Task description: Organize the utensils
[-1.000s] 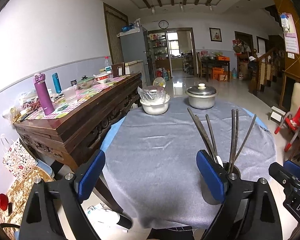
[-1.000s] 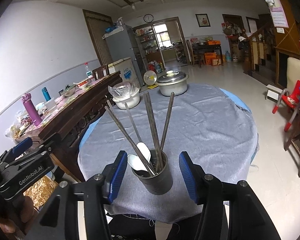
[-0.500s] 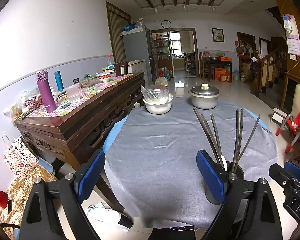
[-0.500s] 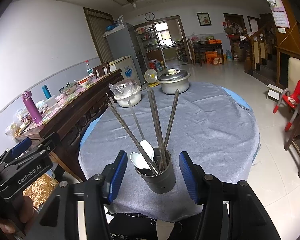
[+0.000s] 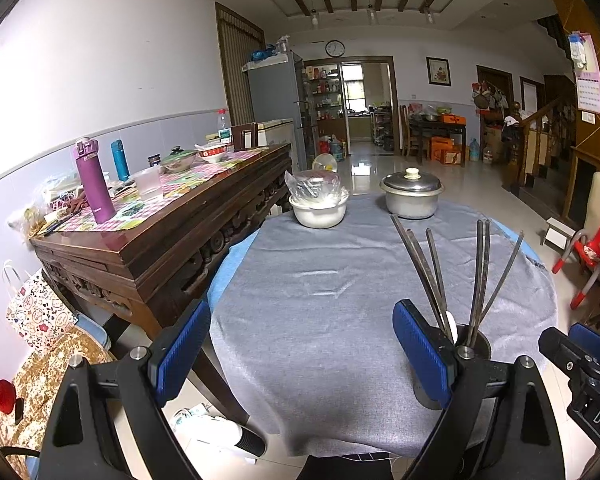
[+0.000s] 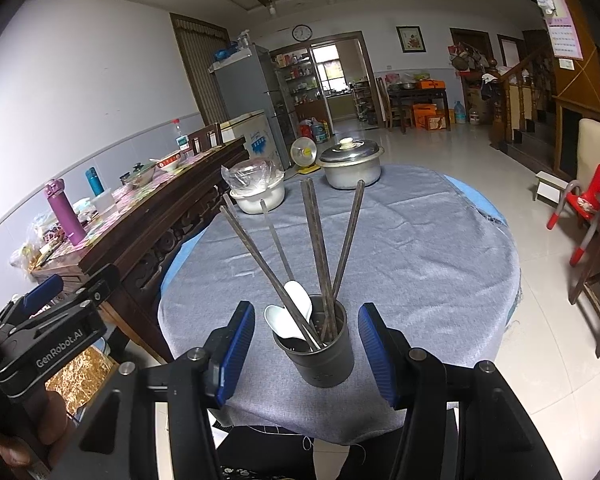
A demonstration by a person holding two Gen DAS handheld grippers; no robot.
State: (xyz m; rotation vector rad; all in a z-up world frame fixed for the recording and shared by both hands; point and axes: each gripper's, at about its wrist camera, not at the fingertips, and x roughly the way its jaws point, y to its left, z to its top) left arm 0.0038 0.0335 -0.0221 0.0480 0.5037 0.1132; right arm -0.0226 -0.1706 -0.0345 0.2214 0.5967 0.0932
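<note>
**Both grippers open, the utensil cup standing between my right fingers**

I am holding my right gripper [image 6: 306,350] wide open around the dark utensil cup [image 6: 315,350], which is standing upright near the front edge of the round table [image 6: 440,240] on its grey cloth. My two blue pads [image 6: 236,350] are flanking the cup on either side with a clear gap on each; neither one is touching it. Inside the cup, several dark chopsticks [image 6: 318,252] are fanning upward and apart, and two white spoons [image 6: 290,316] are leaning against the left rim with their bowls showing above it.

I am keeping my left gripper [image 5: 302,354] spread open too, with nothing between its fingers; only bare grey cloth is showing in the gap. From this side the cup [image 5: 474,338] is sitting just behind my right-hand pad, partly hidden by it, with the chopsticks [image 5: 432,276] rising above.

Toward the far edge of the table, a white bowl [image 5: 319,210] with clear plastic over it and a lidded metal pot [image 5: 412,196] are standing apart from each other and well away from the cup. A long dark wooden sideboard [image 5: 172,236] is running along the wall to the left, with a purple bottle [image 5: 94,180] standing on it.
</note>
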